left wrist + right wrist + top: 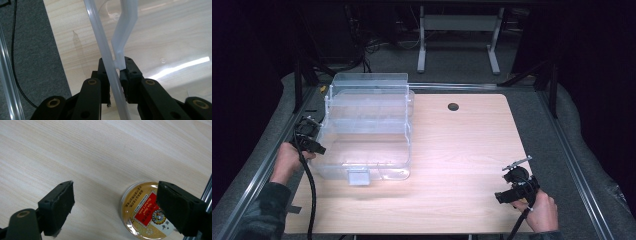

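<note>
A clear plastic tiered organiser box (367, 130) stands open on the left of the wooden table (462, 145). My left gripper (314, 145) is at the box's left side. In the left gripper view my left gripper (115, 75) is shut on the box's clear rim (105, 47), right by the foot of a white hinge arm (125, 30). My right gripper (514, 187) hovers near the table's front right corner. In the right gripper view my right gripper (116, 202) stands wide open over a round tin (143, 212) with a gold and red label; the tin lies partly under one jaw.
A cable hole (453, 106) sits near the table's far edge. Metal rails (572, 165) run along both sides, with grey carpet (27, 50) beyond. A white table frame (459, 22) stands behind. The left gripper's cable (311, 190) trails to the front edge.
</note>
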### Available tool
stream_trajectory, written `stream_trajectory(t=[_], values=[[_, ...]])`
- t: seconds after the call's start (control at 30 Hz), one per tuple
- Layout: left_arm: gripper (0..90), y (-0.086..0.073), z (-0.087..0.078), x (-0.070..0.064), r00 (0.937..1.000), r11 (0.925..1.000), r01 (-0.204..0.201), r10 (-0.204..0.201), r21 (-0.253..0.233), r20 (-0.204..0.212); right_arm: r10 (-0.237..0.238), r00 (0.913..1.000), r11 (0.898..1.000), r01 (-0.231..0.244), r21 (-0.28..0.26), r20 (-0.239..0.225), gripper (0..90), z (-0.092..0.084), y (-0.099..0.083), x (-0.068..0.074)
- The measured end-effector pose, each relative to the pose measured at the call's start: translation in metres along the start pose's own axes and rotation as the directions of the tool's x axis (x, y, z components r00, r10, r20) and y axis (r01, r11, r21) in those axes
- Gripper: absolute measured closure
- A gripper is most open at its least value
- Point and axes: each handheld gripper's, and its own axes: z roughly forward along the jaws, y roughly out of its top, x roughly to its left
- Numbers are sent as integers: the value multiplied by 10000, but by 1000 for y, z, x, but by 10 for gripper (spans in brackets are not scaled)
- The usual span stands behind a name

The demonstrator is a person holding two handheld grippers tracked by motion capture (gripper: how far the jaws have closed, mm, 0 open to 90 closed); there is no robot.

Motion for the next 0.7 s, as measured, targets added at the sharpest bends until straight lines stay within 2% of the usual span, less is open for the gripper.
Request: stream_trajectory(t=[0.13, 0.2, 0.3, 0.7], values=[[781, -1, 0, -3, 10000, 10000, -42, 42, -20, 5, 3, 10000, 10000, -3, -22, -57, 145, 1, 1, 1], [780, -1, 0, -5, 10000, 10000, -55, 55, -8, 19, -38, 9999, 10000, 38, 14, 99, 145, 1, 2, 3], [779, -1, 0, -8, 9999, 9999, -119, 119, -5, 52, -52, 10000, 10000, 52, -18, -72, 145, 1, 3, 3], [768, -2, 0, -29, 9997, 9998, -206, 207, -79, 97, -63, 10000, 10000, 63, -16, -19, 146, 0, 4, 4]])
